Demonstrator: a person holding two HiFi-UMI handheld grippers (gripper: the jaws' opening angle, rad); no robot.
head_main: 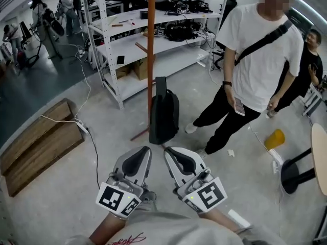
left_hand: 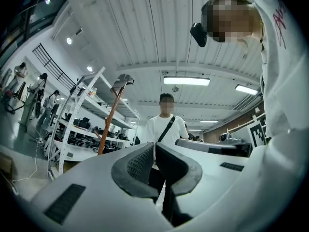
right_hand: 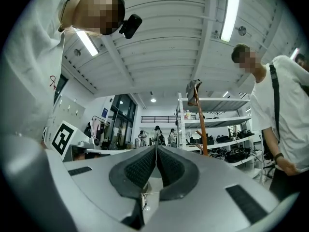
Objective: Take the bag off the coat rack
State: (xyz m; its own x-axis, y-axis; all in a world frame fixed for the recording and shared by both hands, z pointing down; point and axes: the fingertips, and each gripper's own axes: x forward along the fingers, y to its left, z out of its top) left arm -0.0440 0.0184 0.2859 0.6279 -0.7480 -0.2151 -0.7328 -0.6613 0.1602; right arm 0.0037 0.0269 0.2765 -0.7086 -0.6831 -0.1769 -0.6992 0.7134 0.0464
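Observation:
A black bag (head_main: pixel 164 114) hangs low against the orange-brown pole of the coat rack (head_main: pixel 151 45), its bottom close to the concrete floor. Both grippers are held side by side below it, tips pointing at the bag and a short way from it. My left gripper (head_main: pixel 146 150) is shut and empty, and so is my right gripper (head_main: pixel 167 150). In the left gripper view the shut gripper (left_hand: pixel 154 148) points at the rack pole (left_hand: pixel 109 124). In the right gripper view the shut gripper (right_hand: pixel 156 151) has the rack pole (right_hand: pixel 201 127) to its right.
A person in a white T-shirt (head_main: pixel 258 60) stands right of the rack, phone in hand. White shelving (head_main: pixel 168 40) with gear stands behind the pole. Wooden pallets (head_main: pixel 36 142) and a floor cable (head_main: pixel 91 131) lie left. A yellow object (head_main: pixel 274 138), a stool (head_main: pixel 294 173) and a table edge (head_main: pixel 320 157) are right.

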